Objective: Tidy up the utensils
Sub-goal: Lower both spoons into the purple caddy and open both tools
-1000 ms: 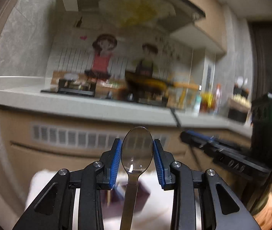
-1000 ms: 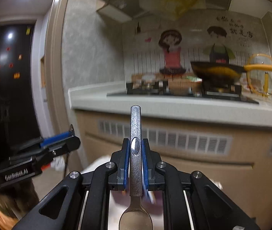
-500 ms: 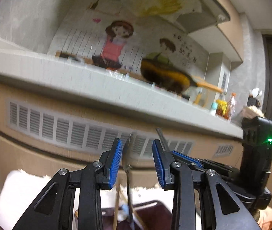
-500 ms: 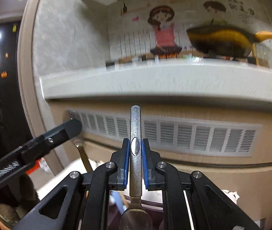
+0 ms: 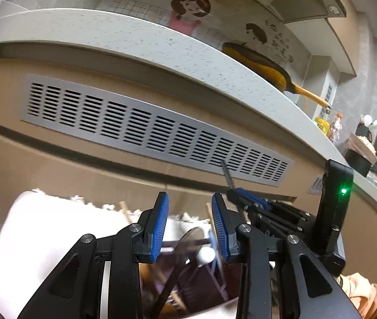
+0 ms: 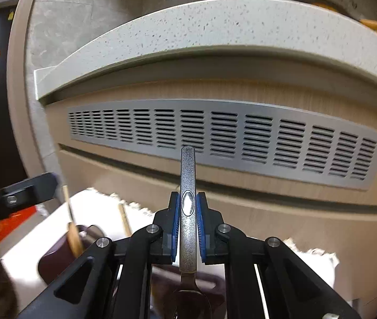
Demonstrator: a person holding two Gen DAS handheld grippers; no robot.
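Observation:
My left gripper (image 5: 189, 224) is open and empty, its blue pads apart. Below it a metal spoon (image 5: 185, 247) leans in a dark maroon utensil holder (image 5: 201, 284) with wooden sticks (image 5: 124, 211) and other utensils. My right gripper (image 6: 188, 219) is shut on a second metal spoon (image 6: 188, 207), handle pointing up, bowl hanging down over the maroon holder (image 6: 55, 255). The right gripper also shows in the left wrist view (image 5: 244, 199), close on the right.
The holder stands on a white cloth-covered surface (image 5: 37, 228) in front of a beige cabinet with a grey vent grille (image 6: 228, 135). The speckled countertop edge (image 5: 135, 40) hangs overhead. The left gripper's finger (image 6: 18, 191) enters the right wrist view at left.
Both grippers have dropped from counter height down toward the holder. My left gripper has let go of its spoon, which now rests in the holder. The right still grips its spoon.

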